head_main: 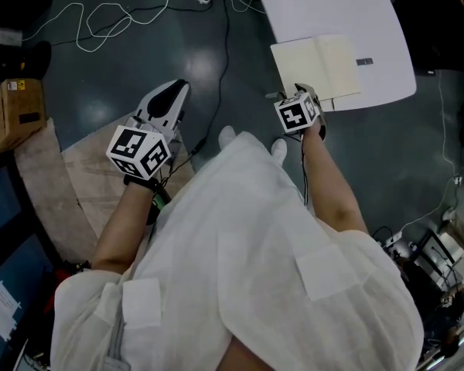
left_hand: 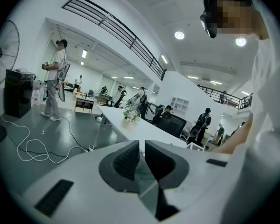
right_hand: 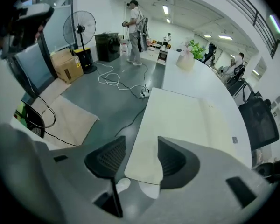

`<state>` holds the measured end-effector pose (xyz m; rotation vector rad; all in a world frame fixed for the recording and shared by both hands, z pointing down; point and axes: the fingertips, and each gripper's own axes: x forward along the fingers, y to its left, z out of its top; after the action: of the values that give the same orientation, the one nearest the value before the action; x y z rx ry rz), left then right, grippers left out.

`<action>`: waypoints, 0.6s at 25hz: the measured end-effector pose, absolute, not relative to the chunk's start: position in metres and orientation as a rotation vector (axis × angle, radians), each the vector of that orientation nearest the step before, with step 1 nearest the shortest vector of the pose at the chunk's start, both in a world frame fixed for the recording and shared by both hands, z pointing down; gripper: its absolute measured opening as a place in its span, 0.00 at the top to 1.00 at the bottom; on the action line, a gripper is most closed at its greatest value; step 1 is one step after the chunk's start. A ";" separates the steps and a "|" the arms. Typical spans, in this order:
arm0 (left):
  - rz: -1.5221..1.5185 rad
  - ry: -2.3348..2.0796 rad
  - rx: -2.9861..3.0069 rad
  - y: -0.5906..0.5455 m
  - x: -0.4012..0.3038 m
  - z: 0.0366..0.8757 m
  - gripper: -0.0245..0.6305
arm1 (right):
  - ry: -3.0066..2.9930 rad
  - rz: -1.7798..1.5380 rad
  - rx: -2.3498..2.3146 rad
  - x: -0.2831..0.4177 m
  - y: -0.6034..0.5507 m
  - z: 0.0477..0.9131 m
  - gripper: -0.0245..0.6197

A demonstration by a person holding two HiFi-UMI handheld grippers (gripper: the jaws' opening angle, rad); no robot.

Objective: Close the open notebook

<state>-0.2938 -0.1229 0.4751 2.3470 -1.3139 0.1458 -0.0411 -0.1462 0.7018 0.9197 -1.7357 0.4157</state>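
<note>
Open-plan office here, grey floor with white cables (head_main: 100,22) looped across it, and a long white tabletop (head_main: 325,6) running off to the far right. The notebook (head_main: 317,66) lies open and flat at the near edge of that tabletop, cream pages up, spine running near to far.

My right gripper (head_main: 303,93) is at the notebook's near edge, pointing steeply down. In the right gripper view the jaws stand wide apart. The notebook's (right_hand: 177,120) near left corner shows in the gap of the right gripper (right_hand: 141,146): the left jaw is out over the floor and the right jaw is over the page. Neither pad is pressing on the page, as far as I can see.

My left gripper (head_main: 178,90) hangs well to the left, over the floor and away from the tabletop. In the left gripper view, the left gripper (left_hand: 142,146) has its jaws all but together, just a sliver between them, nothing in it.

A cardboard box (head_main: 11,107) sits at far left.
</note>
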 end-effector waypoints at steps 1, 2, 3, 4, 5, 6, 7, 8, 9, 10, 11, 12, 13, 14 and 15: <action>0.146 -1.313 2.344 -0.124 -0.295 0.476 0.91 | -1.704 0.403 0.921 -0.040 -0.147 0.704 0.63; 0.145 -1.311 2.340 -0.125 -0.297 0.477 0.91 | -1.673 0.392 0.922 -0.039 -0.147 0.707 0.62; 0.144 -1.309 2.338 -0.126 -0.298 0.478 0.91 | -1.644 0.381 0.921 -0.038 -0.148 0.710 0.62; 0.144 -1.307 2.337 -0.127 -0.298 0.478 0.91 | -1.619 0.368 0.918 -0.037 -0.148 0.712 0.62; 0.145 -1.304 2.337 -0.128 -0.299 0.477 0.91 | -1.599 0.355 0.915 -0.036 -0.148 0.714 0.61; 0.146 -1.302 2.338 -0.129 -0.299 0.477 0.91 | -1.582 0.345 0.914 -0.036 -0.148 0.715 0.61; 0.147 -1.300 2.338 -0.130 -0.299 0.476 0.91 | -1.569 0.339 0.916 -0.036 -0.148 0.716 0.61; 0.146 -1.300 2.338 -0.131 -0.299 0.476 0.91 | -1.559 0.338 0.920 -0.036 -0.148 0.717 0.60; 0.146 -1.301 2.338 -0.133 -0.300 0.476 0.91 | -1.551 0.338 0.924 -0.036 -0.148 0.717 0.60; 0.145 -1.301 2.339 -0.134 -0.300 0.476 0.91 | -1.542 0.334 0.926 -0.036 -0.148 0.718 0.59; 0.143 -1.300 2.341 -0.135 -0.300 0.476 0.91 | -1.530 0.323 0.926 -0.036 -0.148 0.719 0.59; 0.141 -1.299 2.343 -0.137 -0.300 0.475 0.91 | -1.516 0.311 0.925 -0.036 -0.149 0.719 0.61; 0.140 -1.295 2.346 -0.138 -0.299 0.475 0.91 | -1.504 0.304 0.924 -0.036 -0.149 0.720 0.61; 0.140 -1.290 2.349 -0.138 -0.298 0.475 0.91 | -1.496 0.305 0.927 -0.036 -0.149 0.720 0.61; 0.140 -1.283 2.353 -0.138 -0.296 0.474 0.91 | -1.492 0.312 0.932 -0.035 -0.149 0.720 0.62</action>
<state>-0.2963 -0.1385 0.4742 2.3528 -1.2834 0.1402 -0.0355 -0.1489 0.7204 0.9323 -1.4919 0.3121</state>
